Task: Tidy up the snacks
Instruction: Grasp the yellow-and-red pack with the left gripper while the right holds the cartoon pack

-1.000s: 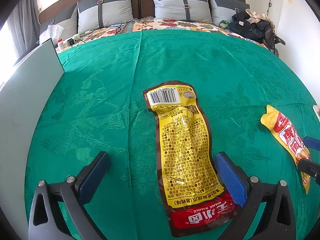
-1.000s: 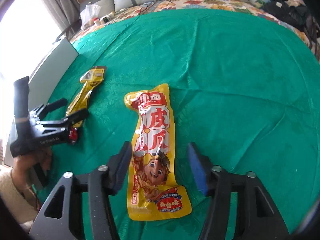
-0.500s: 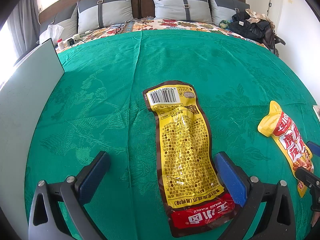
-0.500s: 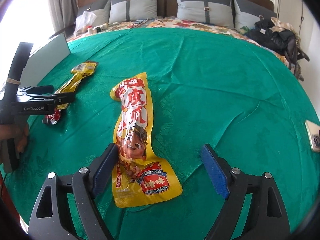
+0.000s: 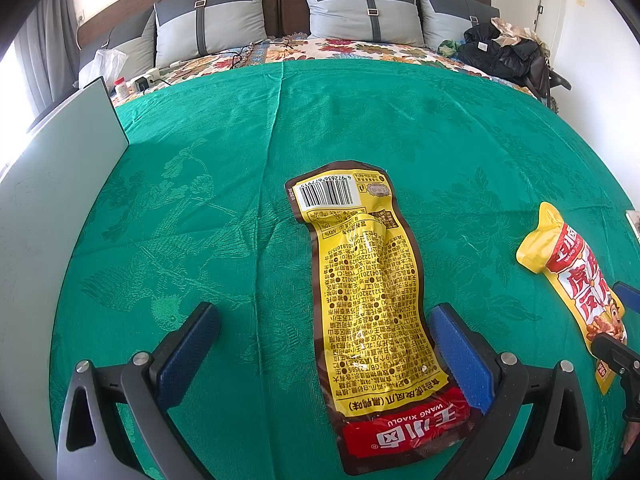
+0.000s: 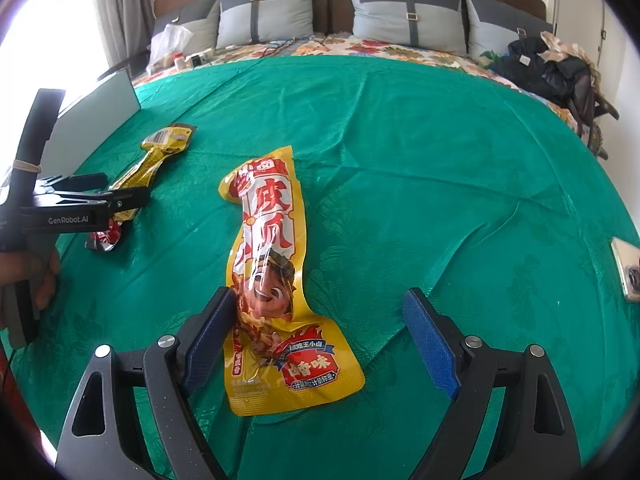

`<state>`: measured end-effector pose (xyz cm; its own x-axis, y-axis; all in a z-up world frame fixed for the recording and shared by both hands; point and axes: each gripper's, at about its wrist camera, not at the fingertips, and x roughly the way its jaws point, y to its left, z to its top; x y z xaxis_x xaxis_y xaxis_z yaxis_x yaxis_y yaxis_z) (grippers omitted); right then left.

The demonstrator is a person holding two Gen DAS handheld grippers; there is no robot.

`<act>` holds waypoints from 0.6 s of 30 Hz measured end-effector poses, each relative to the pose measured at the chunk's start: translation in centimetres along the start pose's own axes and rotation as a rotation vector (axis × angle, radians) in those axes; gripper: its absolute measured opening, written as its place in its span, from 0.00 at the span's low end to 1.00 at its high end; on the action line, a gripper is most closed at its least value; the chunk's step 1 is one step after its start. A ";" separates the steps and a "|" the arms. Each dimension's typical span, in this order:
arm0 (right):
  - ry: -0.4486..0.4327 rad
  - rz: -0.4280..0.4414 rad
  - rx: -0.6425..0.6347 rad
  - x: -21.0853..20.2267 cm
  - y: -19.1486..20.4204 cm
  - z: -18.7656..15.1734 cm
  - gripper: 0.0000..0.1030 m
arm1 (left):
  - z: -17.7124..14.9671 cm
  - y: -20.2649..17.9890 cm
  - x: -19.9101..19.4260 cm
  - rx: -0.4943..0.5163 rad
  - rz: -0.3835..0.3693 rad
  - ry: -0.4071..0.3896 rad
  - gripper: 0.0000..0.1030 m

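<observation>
A yellow-and-brown snack packet (image 5: 368, 292) lies back side up, barcode at its far end, on the green cloth. My left gripper (image 5: 324, 312) stands open over it, and the packet lies between the fingers, nearer the right one. A yellow packet with red characters and a cartoon face (image 6: 272, 272) lies flat between the fingers of my right gripper (image 6: 320, 296), which is open; its left pad (image 6: 212, 328) sits at the packet's edge. The right wrist view also shows the left gripper (image 6: 116, 190) over the brown packet (image 6: 160, 152).
The green cloth (image 5: 360, 120) covers a bed with grey pillows (image 5: 360, 4) at the back. A pale grey board (image 5: 60, 200) stands along the left. Dark clothes (image 5: 500, 52) are piled at the back right. A phone (image 6: 628, 272) lies at the right edge.
The right gripper's jaws have spread wider and its view has swung to the right, with the cartoon packet still between them. The left gripper and its packet have not moved.
</observation>
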<state>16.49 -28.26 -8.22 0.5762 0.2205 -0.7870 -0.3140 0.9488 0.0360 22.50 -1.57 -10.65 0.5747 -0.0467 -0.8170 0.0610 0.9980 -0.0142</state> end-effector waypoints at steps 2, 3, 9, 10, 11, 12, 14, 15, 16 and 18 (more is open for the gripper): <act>0.000 0.000 0.000 0.0 0.0 0.0 0.85 | 0.0 0.0 0.0 0.000 0.000 0.000 1.00; 0.000 0.001 0.000 0.0 0.0 0.0 0.85 | 0.0 0.0 0.0 0.000 0.000 0.000 1.00; -0.001 0.004 0.003 0.0 0.0 0.0 0.85 | 0.0 0.0 0.0 0.000 -0.001 0.000 1.00; -0.001 0.004 0.004 0.0 0.0 0.0 0.85 | 0.0 0.0 0.0 0.000 -0.001 0.000 1.00; -0.001 0.004 0.004 0.0 0.0 0.0 0.85 | 0.0 0.0 0.0 0.000 -0.001 0.000 1.00; -0.001 0.003 0.003 0.0 0.0 0.0 0.85 | 0.0 0.0 0.0 0.000 -0.001 0.000 1.00; -0.001 0.004 0.004 0.0 0.0 0.0 0.85 | 0.0 0.0 0.0 0.000 -0.001 0.000 1.00; -0.001 0.004 0.005 0.0 0.0 0.0 0.85 | 0.0 0.0 0.0 0.000 -0.001 0.000 1.00; -0.001 0.004 0.006 0.0 0.0 0.0 0.85 | 0.0 0.0 0.0 0.000 -0.001 0.000 1.00; -0.002 0.007 0.010 0.0 -0.1 0.0 0.85 | 0.0 0.0 0.0 0.000 -0.001 0.000 1.00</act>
<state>16.51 -28.32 -8.16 0.5759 0.2275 -0.7853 -0.3107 0.9493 0.0472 22.53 -1.55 -10.65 0.5747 -0.0475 -0.8170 0.0613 0.9980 -0.0149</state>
